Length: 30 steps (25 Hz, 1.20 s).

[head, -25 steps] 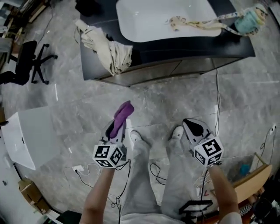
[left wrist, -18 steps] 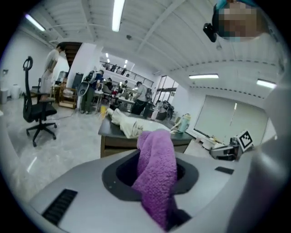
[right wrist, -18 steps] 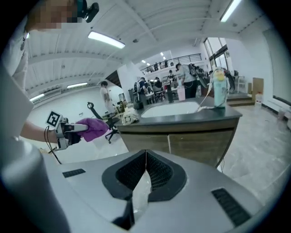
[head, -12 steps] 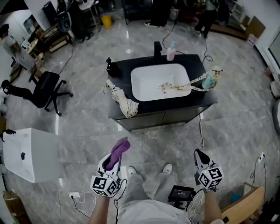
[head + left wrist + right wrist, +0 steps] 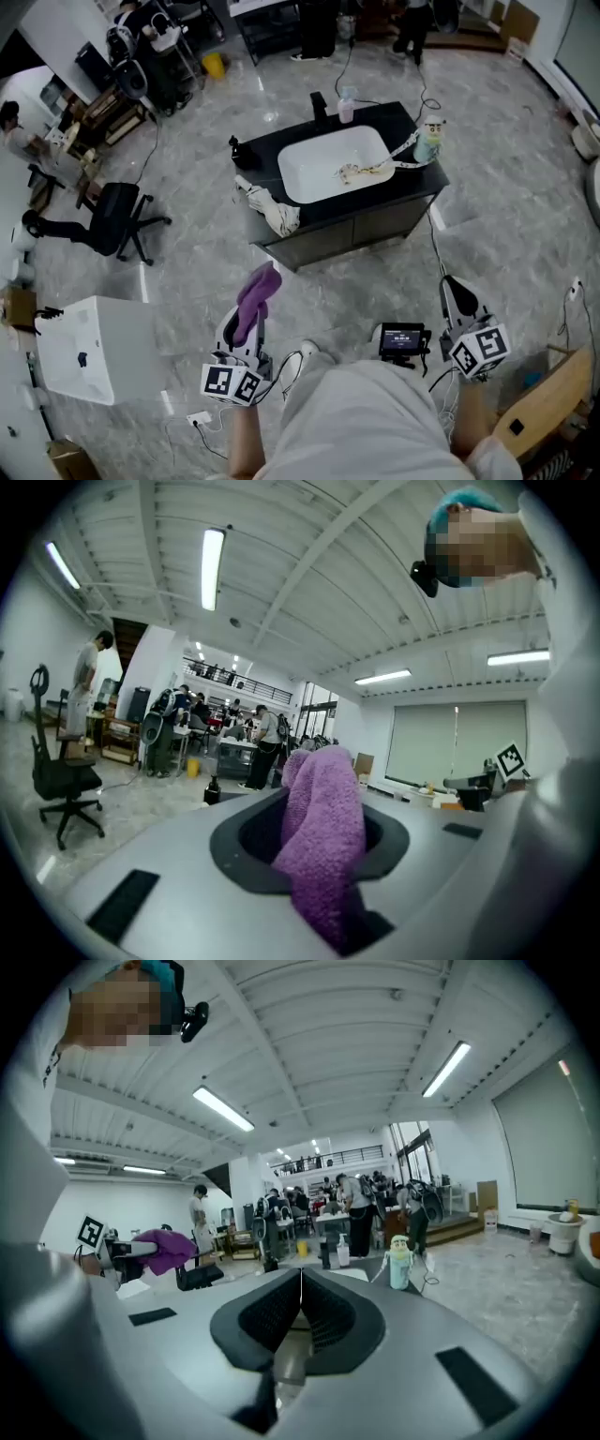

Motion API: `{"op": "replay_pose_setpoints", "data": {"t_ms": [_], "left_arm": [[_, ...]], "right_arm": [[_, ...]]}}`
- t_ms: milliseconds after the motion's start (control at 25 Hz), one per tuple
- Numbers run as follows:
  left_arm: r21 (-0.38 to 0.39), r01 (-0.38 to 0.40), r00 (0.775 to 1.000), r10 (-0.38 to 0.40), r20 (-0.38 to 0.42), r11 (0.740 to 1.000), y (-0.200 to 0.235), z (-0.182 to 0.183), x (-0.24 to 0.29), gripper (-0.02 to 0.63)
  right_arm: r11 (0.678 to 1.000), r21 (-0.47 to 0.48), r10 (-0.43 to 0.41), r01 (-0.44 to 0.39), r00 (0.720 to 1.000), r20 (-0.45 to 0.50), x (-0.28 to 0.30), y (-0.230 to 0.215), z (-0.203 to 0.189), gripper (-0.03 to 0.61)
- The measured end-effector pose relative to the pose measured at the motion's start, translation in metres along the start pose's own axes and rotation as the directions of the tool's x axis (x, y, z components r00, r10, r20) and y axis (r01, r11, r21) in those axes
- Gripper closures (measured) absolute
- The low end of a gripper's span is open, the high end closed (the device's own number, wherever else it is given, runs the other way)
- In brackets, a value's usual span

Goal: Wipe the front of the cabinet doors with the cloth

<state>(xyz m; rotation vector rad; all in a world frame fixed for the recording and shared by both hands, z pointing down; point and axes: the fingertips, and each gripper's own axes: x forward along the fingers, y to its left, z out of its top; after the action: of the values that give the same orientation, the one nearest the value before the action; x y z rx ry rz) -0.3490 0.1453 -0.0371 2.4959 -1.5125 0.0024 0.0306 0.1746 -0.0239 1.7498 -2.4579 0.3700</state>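
Observation:
A dark vanity cabinet (image 5: 352, 228) with a white basin stands on the grey floor ahead of me, its doors facing me. My left gripper (image 5: 253, 305) is shut on a purple cloth (image 5: 257, 292), which sticks up between the jaws (image 5: 323, 841). It hangs well short of the cabinet doors, over the floor. My right gripper (image 5: 457, 292) is shut with nothing between its jaws (image 5: 300, 1309), off to the right and also away from the cabinet. From the right gripper view the purple cloth (image 5: 164, 1247) shows at the left.
A beige cloth (image 5: 272, 211) hangs over the cabinet's left corner. A soap bottle (image 5: 346, 106), a small figure bottle (image 5: 427, 141) and a strap lie on the countertop. An office chair (image 5: 117, 220), a white box (image 5: 84, 349), floor cables and a small screen device (image 5: 403, 339) surround me.
The head view has pulled back and up: the cabinet now looks smaller and farther. Both grippers keep their hold and relative places; the cloth stays in the left one.

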Motion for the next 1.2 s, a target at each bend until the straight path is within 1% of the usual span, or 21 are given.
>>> {"op": "replay_pose_setpoints", "data": {"t_ms": [80, 120, 200, 360, 520, 680, 960, 1200], "left_arm": [[0.049, 0.029, 1.0, -0.029, 0.002, 0.998, -0.011, 0.015, 0.003, 0.514], [0.058, 0.043, 0.999, -0.044, 0.01, 0.997, -0.016, 0.022, 0.004, 0.514], [0.05, 0.067, 0.997, -0.069, 0.032, 0.996, -0.023, 0.033, 0.007, 0.514], [0.027, 0.088, 0.992, -0.09, 0.084, 0.996, -0.029, 0.057, 0.004, 0.514], [0.005, 0.138, 0.981, -0.138, 0.138, 0.99, -0.044, 0.076, 0.002, 0.514], [0.012, 0.171, 0.975, -0.171, 0.139, 0.985, -0.054, 0.073, 0.003, 0.514], [-0.041, 0.164, 0.98, -0.159, 0.118, 0.986, -0.05, 0.062, 0.005, 0.513], [-0.038, 0.16, 0.983, -0.156, 0.094, 0.986, -0.048, 0.056, 0.003, 0.513]], "right_arm": [[1.0, -0.011, 0.009, -0.008, 0.998, 0.054, 0.003, 0.013, 0.019, 0.552], [1.0, -0.016, 0.015, -0.013, 0.997, 0.078, 0.006, 0.02, 0.027, 0.552], [1.0, -0.014, 0.027, -0.026, 0.993, 0.114, 0.01, 0.035, 0.038, 0.552], [0.997, 0.027, 0.068, -0.074, 0.984, 0.167, 0.012, 0.068, 0.053, 0.552], [0.991, 0.004, 0.132, -0.136, 0.974, 0.185, 0.021, 0.097, 0.061, 0.552], [0.984, -0.015, 0.176, -0.176, 0.965, 0.195, 0.03, 0.109, 0.062, 0.554], [0.977, 0.016, 0.206, -0.211, 0.967, 0.151, 0.036, 0.115, 0.051, 0.554], [0.973, 0.042, 0.218, -0.226, 0.965, 0.147, 0.044, 0.121, 0.05, 0.554]]}}
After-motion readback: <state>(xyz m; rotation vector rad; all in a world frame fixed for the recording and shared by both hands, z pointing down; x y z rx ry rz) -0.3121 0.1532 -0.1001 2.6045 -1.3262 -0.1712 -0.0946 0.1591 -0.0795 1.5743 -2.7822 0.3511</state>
